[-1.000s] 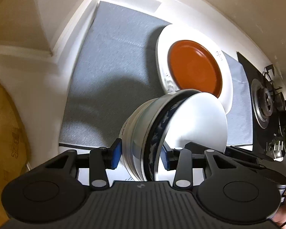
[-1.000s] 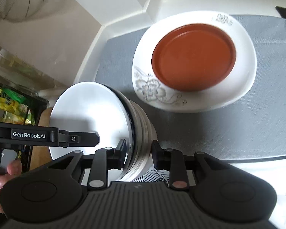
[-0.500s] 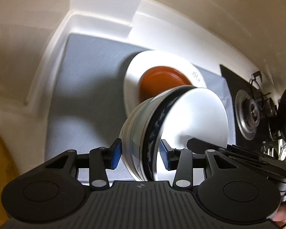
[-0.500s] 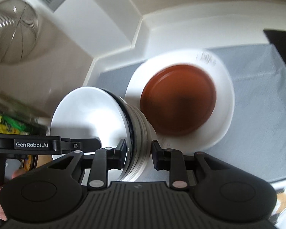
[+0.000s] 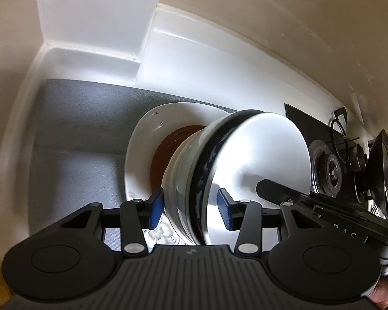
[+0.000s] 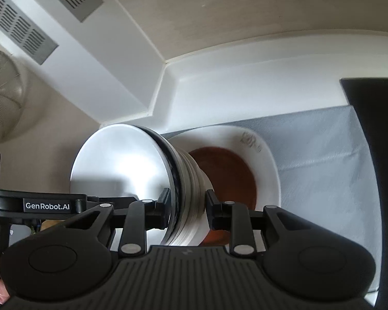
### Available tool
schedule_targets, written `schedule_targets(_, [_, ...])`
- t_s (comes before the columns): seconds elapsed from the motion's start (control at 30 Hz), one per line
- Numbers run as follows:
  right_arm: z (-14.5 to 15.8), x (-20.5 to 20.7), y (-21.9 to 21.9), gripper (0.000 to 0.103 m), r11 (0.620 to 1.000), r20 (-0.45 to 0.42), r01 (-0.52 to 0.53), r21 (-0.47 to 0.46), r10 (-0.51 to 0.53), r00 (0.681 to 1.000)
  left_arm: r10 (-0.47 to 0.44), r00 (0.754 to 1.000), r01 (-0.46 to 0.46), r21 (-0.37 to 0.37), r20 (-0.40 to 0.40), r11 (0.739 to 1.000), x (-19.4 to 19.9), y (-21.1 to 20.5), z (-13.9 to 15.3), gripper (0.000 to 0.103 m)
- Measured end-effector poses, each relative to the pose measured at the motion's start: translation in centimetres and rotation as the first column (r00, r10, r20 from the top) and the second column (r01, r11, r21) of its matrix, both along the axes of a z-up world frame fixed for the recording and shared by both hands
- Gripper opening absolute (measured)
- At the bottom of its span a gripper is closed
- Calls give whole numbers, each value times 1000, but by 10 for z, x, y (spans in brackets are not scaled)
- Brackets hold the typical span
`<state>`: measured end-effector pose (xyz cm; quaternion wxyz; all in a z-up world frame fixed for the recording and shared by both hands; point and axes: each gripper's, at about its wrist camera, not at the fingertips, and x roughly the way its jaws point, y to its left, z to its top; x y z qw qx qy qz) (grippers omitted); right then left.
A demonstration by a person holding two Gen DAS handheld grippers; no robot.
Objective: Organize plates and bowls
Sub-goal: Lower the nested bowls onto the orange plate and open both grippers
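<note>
A stack of nested white bowls [image 5: 258, 155], the top one with a dark blue band, hangs tilted on its side in the air. My left gripper [image 5: 190, 209] grips its rim, one blue pad on the outer wall and one inside; the jaws are opening slightly. My right gripper [image 6: 187, 204] is shut on the opposite rim of the stack [image 6: 121, 168]. Just beyond the stack, a brown plate [image 6: 227, 173] lies in a white flower-patterned plate [image 6: 269, 160] on a grey mat [image 6: 323, 155]. The stack hides part of the brown plate [image 5: 165, 152].
The mat [image 5: 77, 129] fills a corner of white counter, with walls close behind and to the left. A black gas hob [image 5: 328, 168] with a pot lid [image 5: 382, 170] stands right of the plates. A wire strainer [image 6: 0, 95] hangs far left.
Both grippers carried the bowl stack up and across the mat; it now hangs right in front of the two plates and covers part of the brown one. Both grips have held.
</note>
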<state>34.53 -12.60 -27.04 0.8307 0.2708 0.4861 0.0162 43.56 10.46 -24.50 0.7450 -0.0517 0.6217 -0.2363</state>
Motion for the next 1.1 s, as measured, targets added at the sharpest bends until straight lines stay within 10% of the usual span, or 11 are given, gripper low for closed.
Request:
schedule_targets(0.57, [-51,10,-9,30,999,6,10,-36,-10,1000,-2,1000,2,3,9,1000,9,-26,-51,47])
schedule_targets(0.83, [-59,-15,-13,33,998,67,67,-10,-67,996,22,990,-22,1,140,1000,-10,-24,-43,42])
schedule_targets(1.1, [23,-90,4,59,988,136,43,-149,-22,990,70,896,-131,111,439,985,-101,-15,59,87])
